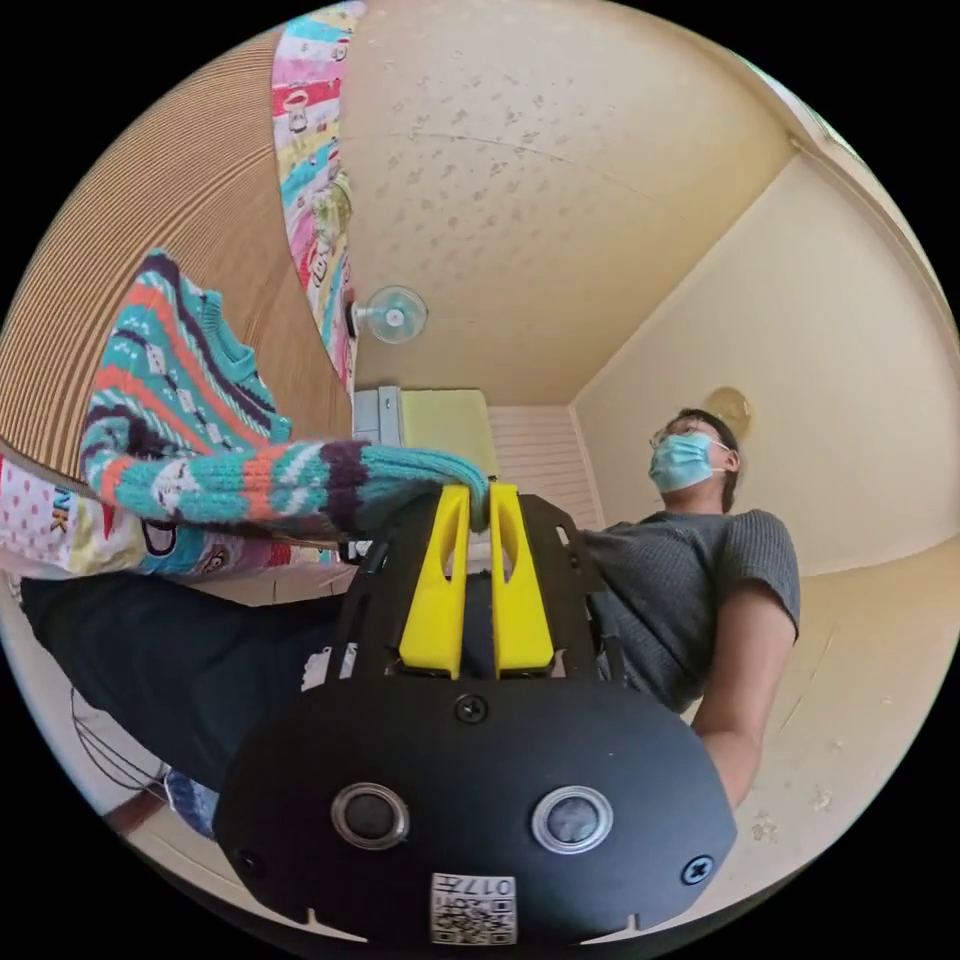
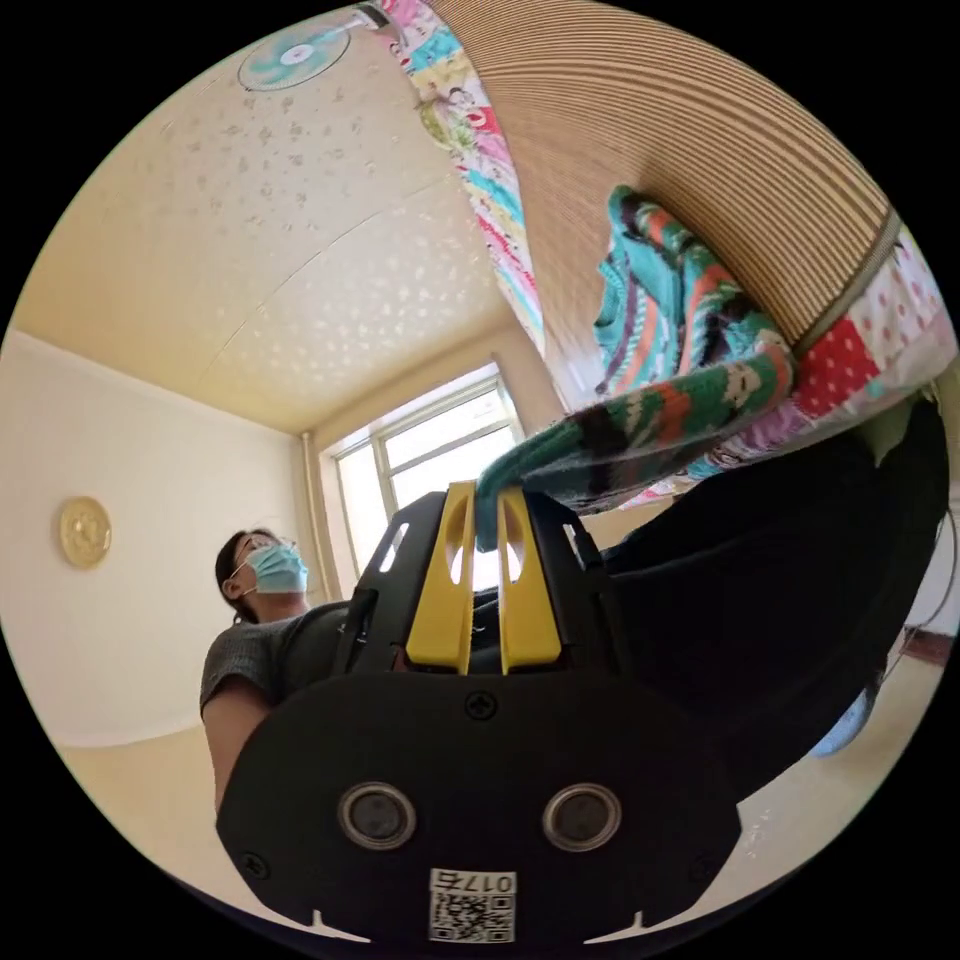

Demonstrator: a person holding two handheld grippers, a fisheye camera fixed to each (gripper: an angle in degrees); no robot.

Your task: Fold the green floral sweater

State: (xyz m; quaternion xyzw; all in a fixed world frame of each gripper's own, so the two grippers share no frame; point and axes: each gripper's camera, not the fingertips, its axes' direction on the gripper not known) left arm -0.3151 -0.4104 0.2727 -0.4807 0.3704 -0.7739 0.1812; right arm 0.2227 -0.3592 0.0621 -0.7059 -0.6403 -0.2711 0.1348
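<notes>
Left gripper view: left gripper [image 1: 478, 510] at centre frame, yellow jaws pressed together on the teal cuff of the sweater [image 1: 190, 400]. Sleeve running from the jaw tips toward the left edge, striped teal, orange, purple and white; body of the garment spread on a ribbed tan mat [image 1: 130, 250] in the upper left. Patterned pink bedsheet [image 1: 310, 170] along the mat's edge. Wall fan [image 1: 392, 315] above centre. Masked person in a grey top [image 1: 700, 580] at right of centre.

Right gripper view: right gripper [image 2: 487, 515] at centre frame, jaws closed on the other teal cuff, sleeve stretching to the right toward the knit body at upper right, again on the ribbed mat. Window [image 2: 430, 460] just left of the jaws; round wall ornament [image 2: 84, 532] at far left.
</notes>
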